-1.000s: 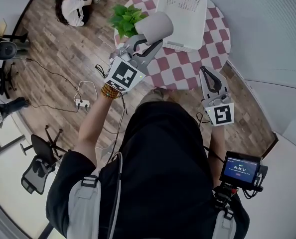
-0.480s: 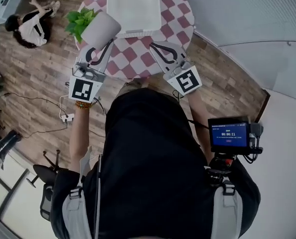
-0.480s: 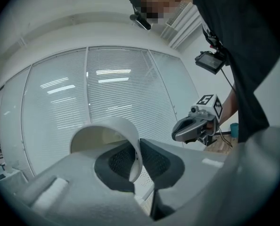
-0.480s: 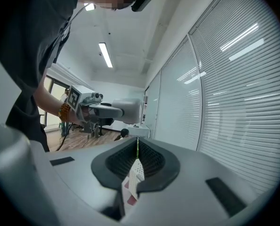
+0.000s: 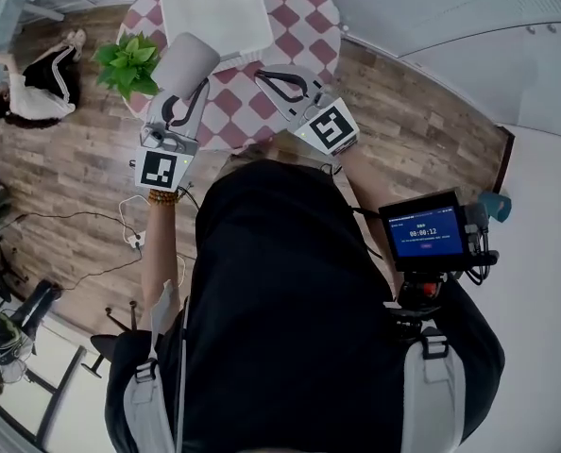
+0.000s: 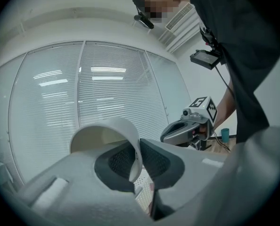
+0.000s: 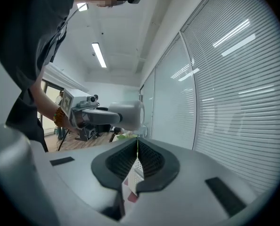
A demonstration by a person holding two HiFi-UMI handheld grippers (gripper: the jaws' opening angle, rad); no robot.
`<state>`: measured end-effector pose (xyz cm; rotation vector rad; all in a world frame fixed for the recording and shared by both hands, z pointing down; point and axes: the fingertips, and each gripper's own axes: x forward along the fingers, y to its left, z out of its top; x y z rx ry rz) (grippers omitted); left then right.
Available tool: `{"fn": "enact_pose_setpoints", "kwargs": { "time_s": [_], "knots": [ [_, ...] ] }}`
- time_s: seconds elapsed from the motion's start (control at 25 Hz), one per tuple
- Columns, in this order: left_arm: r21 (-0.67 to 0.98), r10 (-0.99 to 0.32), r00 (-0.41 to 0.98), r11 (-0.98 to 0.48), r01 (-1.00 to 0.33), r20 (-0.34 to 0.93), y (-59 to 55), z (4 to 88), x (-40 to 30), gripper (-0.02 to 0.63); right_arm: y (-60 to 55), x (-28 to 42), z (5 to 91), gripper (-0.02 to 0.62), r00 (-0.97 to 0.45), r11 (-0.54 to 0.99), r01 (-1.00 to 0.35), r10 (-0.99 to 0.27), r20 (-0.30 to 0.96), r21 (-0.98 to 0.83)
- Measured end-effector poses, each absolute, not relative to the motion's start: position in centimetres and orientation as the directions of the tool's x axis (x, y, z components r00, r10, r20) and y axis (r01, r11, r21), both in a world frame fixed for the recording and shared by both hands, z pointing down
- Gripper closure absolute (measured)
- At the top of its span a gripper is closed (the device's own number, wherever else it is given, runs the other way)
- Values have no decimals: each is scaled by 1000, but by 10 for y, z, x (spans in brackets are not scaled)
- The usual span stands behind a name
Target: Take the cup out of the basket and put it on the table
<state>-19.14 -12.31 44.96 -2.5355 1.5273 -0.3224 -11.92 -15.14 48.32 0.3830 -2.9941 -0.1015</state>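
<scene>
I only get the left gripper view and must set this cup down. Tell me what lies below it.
Observer: In the head view the cup shows over the checked table, between the plant and the white basket.
Operator: Now report the right gripper.
Observer: Its own view shows the right gripper shut, with nothing between its jaws.

Right gripper (image 7: 137, 147): jaws closed, pads meeting on centre line, nothing between them. Below jaw gap: sliver of checkered table (image 7: 130, 196). Beyond tips, above and left: left gripper (image 7: 112, 118) clamped on pale cup (image 7: 130, 115), cup tipped sideways. Green plant (image 7: 126, 136) just past tips, beneath cup. Slatted blinds (image 7: 225, 102) right of jaws.
</scene>
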Motion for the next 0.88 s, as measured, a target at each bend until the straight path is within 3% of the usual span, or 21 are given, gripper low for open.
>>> {"fn": "enact_pose_setpoints", "kwargs": {
  "time_s": [0.24, 0.88],
  "knots": [
    [-220, -873, 475, -487, -845, 107, -131, 468, -182, 574, -160, -114, 507, 584, -945, 961, -272, -278, 173, 54],
    [-131, -821, 544, -567, -813, 172, -141, 537, -165, 574, -165, -106, 548, 584, -942, 957, -289, -280, 187, -20]
  ]
}}
